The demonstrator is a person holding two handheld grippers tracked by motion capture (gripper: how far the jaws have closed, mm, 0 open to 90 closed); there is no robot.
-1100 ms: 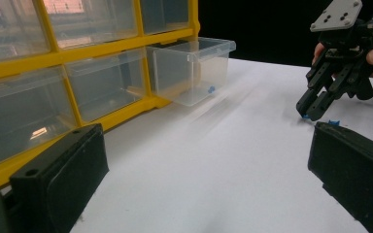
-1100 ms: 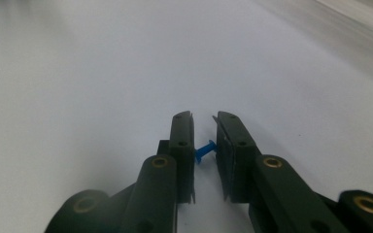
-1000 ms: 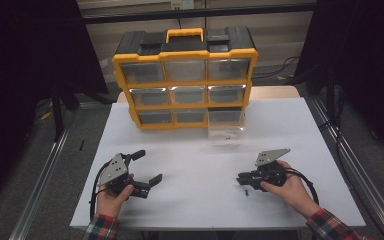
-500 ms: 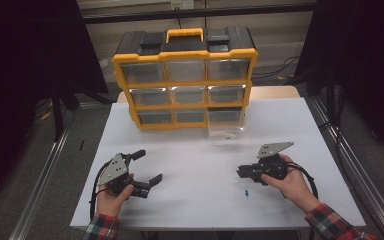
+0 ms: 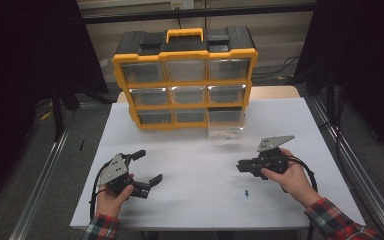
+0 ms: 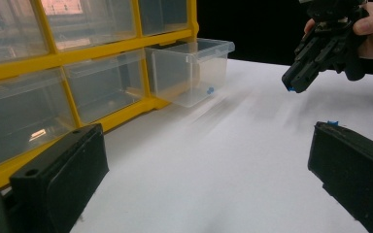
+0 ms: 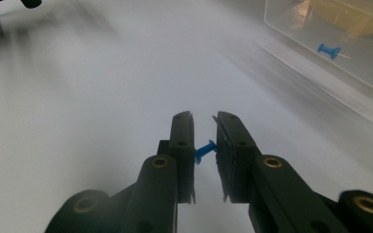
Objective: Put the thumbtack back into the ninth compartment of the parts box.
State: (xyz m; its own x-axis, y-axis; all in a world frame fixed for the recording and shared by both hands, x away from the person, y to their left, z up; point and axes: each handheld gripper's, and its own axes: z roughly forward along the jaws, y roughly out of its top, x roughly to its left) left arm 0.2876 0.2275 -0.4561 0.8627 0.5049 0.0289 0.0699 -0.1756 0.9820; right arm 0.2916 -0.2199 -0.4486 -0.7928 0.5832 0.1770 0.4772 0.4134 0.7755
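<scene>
1. High view: the right claw [image 5: 241, 166] hung over the desk [image 5: 190, 200], facing the open drawer [image 5: 225, 131]. A spare pin [image 5: 247, 193] lay below.
2. Left gripper view: the left claw [image 6: 199, 170] gaped, empty, resting.
3. Right gripper view: the right claw pinched a blue pin [image 7: 205, 150], likely to drop beside the drawer's pin [image 7: 328, 50].

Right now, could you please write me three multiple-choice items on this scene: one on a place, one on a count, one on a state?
1. Where is the pulled-out clear drawer?
A. bottom right of the organizer
B. top left
C. on the floor

2. How many blue pushpins lie loose on the table?
A. none
B. one
C. four

3. The right gripper is
A. wide open
B. shut on a blue pushpin
C. shut on a cable

Answers: 1 A, it juts from the bottom row's right end; 2 B, one pin lies near the right hand; 3 B, the pin sits pinched between the pads.
</scene>
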